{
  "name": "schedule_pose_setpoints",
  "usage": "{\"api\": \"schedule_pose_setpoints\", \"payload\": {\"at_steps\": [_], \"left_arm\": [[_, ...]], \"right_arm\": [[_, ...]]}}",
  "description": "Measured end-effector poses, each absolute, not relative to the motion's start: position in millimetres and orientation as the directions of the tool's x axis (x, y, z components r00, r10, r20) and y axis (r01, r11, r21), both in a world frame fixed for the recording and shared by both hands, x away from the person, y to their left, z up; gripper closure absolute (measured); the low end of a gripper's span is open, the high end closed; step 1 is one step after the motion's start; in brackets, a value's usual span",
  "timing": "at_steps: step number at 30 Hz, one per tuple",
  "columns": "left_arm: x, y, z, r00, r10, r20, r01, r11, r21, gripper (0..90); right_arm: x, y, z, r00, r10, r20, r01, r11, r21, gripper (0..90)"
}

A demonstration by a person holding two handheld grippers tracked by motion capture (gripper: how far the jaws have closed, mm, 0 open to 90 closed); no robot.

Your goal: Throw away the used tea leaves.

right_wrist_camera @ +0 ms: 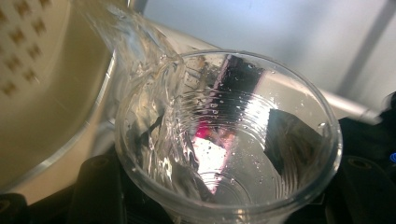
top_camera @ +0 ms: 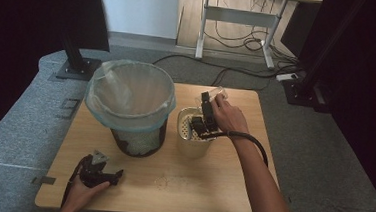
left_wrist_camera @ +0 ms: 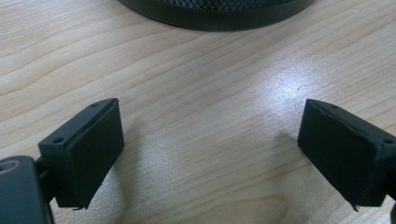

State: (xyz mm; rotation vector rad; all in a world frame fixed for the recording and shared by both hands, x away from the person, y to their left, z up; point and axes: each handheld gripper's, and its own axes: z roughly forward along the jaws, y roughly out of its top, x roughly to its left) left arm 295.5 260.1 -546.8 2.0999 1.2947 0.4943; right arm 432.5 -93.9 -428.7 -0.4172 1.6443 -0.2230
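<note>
Grippers sit at opposite ends of a wooden table (top_camera: 220,188); the left gripper (top_camera: 102,172), held in the person's left hand (top_camera: 82,194) near the front left corner, rests low over the bare wood with its jaws spread wide and nothing between them; in the left gripper view the black base of a mesh bin (left_wrist_camera: 215,14) lies just ahead of those jaws; seen from above, that bin (top_camera: 138,137) stands at the left of the table, lined with a pale plastic bag (top_camera: 126,99) folded over its rim; the right gripper (top_camera: 206,118), in the right hand (top_camera: 230,116), is raised over a cream perforated basket (top_camera: 186,131) standing just right of the bin; its jaws are clamped on a clear plastic cup (right_wrist_camera: 224,154), one jaw on each side of the wall; the cup is tilted toward the basket, and the right gripper view looks into its mouth, where a crumpled piece of clear plastic (right_wrist_camera: 140,70) hangs out over the rim beside the basket (right_wrist_camera: 46,93); droplets cling inside the cup; a black cable (top_camera: 253,143) trails from the right gripper along the forearm.
</note>
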Motion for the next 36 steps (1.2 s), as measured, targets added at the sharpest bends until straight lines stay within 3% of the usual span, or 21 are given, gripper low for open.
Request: {"api": "schedule_pose_setpoints", "payload": {"at_steps": [3, 9, 14, 17, 19, 22, 24, 25, 26, 27, 28, 29, 30, 31, 32, 36], "left_arm": [[295, 260, -547, 0.452, 0.892, -0.004, 0.662, -0.332, 0.672, 6.6], [295, 260, -547, 0.452, 0.892, -0.005, 0.662, -0.332, 0.672, 6.6], [295, 260, -547, 0.453, 0.892, -0.005, 0.662, -0.332, 0.672, 6.5], [295, 260, -547, 0.452, 0.892, -0.005, 0.662, -0.332, 0.672, 6.6], [295, 260, -547, 0.452, 0.892, -0.005, 0.662, -0.332, 0.672, 6.6], [295, 260, -547, 0.453, 0.892, -0.005, 0.662, -0.332, 0.672, 6.6], [295, 260, -547, 0.453, 0.892, -0.005, 0.662, -0.332, 0.672, 6.6], [295, 260, -547, 0.453, 0.892, -0.005, 0.662, -0.332, 0.672, 6.6], [295, 260, -547, 0.453, 0.892, -0.005, 0.662, -0.332, 0.672, 6.6], [295, 260, -547, 0.452, 0.892, -0.005, 0.662, -0.332, 0.672, 6.5], [295, 260, -547, 0.452, 0.892, -0.005, 0.662, -0.332, 0.672, 6.5], [295, 260, -547, 0.453, 0.892, -0.005, 0.662, -0.332, 0.672, 6.6], [295, 260, -547, 0.452, 0.892, -0.005, 0.662, -0.332, 0.672, 6.6], [295, 260, -547, 0.451, 0.893, -0.006, 0.662, -0.330, 0.673, 6.6], [295, 260, -547, 0.451, 0.893, -0.006, 0.662, -0.330, 0.673, 6.6], [295, 260, -547, 0.452, 0.892, -0.005, 0.661, -0.332, 0.673, 6.6]], "right_arm": [[430, -90, -436, 0.016, -0.536, -0.844, -0.117, 0.837, -0.534, 38.0], [425, -84, -448, 0.099, -0.689, -0.718, -0.117, 0.709, -0.696, 38.3], [423, -82, -449, 0.155, -0.770, -0.618, -0.095, 0.611, -0.786, 38.4], [422, -78, -448, 0.145, -0.747, -0.648, -0.105, 0.640, -0.761, 38.4], [420, -73, -443, 0.061, -0.645, -0.762, -0.153, 0.748, -0.646, 38.4], [420, -73, -438, 0.001, -0.572, -0.820, -0.171, 0.808, -0.564, 38.4], [420, -76, -430, -0.073, -0.421, -0.904, -0.164, 0.899, -0.406, 38.4], [420, -79, -422, -0.134, -0.290, -0.948, -0.152, 0.951, -0.270, 38.4], [420, -79, -422, -0.134, -0.290, -0.948, -0.152, 0.951, -0.270, 38.4], [420, -84, -412, -0.216, -0.106, -0.971, -0.140, 0.987, -0.077, 38.4], [420, -84, -412, -0.216, -0.106, -0.971, -0.140, 0.987, -0.077, 38.4], [420, -85, -408, -0.248, -0.049, -0.967, -0.126, 0.992, -0.018, 38.4], [421, -88, -404, -0.289, 0.031, -0.957, -0.119, 0.991, 0.068, 38.4], [421, -96, -396, -0.353, 0.216, -0.910, -0.076, 0.963, 0.259, 38.4], [421, -96, -396, -0.353, 0.216, -0.910, -0.076, 0.963, 0.259, 38.4], [423, -113, -385, -0.436, 0.519, -0.735, 0.016, 0.821, 0.570, 38.4]]}}
